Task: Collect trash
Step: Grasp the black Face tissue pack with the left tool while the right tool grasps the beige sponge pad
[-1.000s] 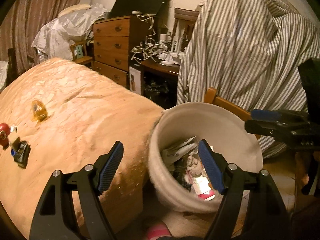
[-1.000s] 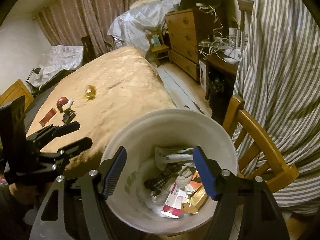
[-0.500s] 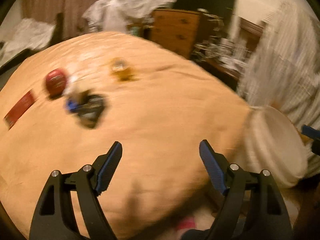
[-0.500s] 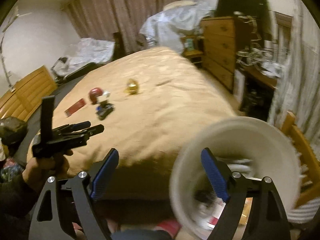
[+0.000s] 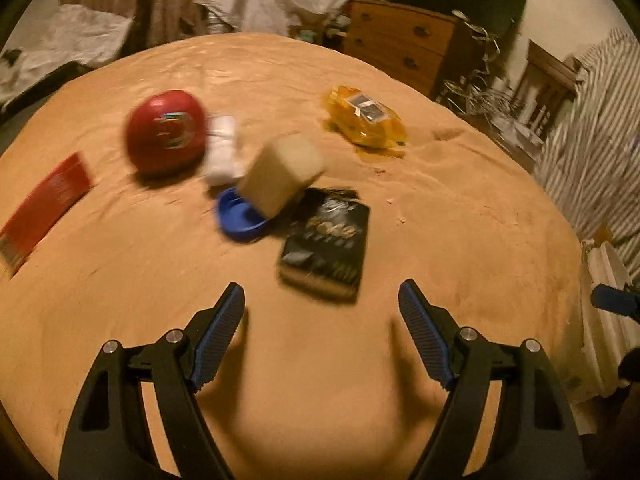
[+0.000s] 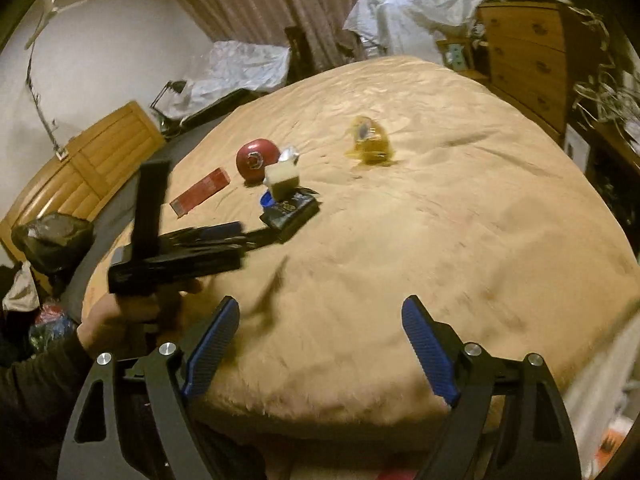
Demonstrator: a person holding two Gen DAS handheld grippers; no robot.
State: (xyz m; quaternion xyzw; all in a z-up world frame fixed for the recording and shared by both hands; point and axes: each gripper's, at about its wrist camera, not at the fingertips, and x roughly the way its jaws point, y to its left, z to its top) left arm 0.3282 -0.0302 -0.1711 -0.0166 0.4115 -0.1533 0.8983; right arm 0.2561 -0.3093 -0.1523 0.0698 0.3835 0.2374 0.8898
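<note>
On the tan bedspread [image 5: 460, 240], a glossy black packet [image 5: 326, 248], just ahead of the empty, wide-spread left gripper [image 5: 320, 332].

So everything's sitting on the bed [image 5: 460, 240]. Closest to the left gripper [image 5: 320, 308] is a flat packet [image 5: 326, 246], right in front of its jaws. Just behind that there's a small box [image 5: 282, 174] standing on a dish [image 5: 236, 216], then a ball [image 5: 166, 134] further back on the left with a wrapped roll [image 5: 222, 150] right beside it. Far left lies a flat carton [image 5: 44, 204]. Back right, a crumpled wrapper [image 5: 366, 120], well apart from the rest.
</note>
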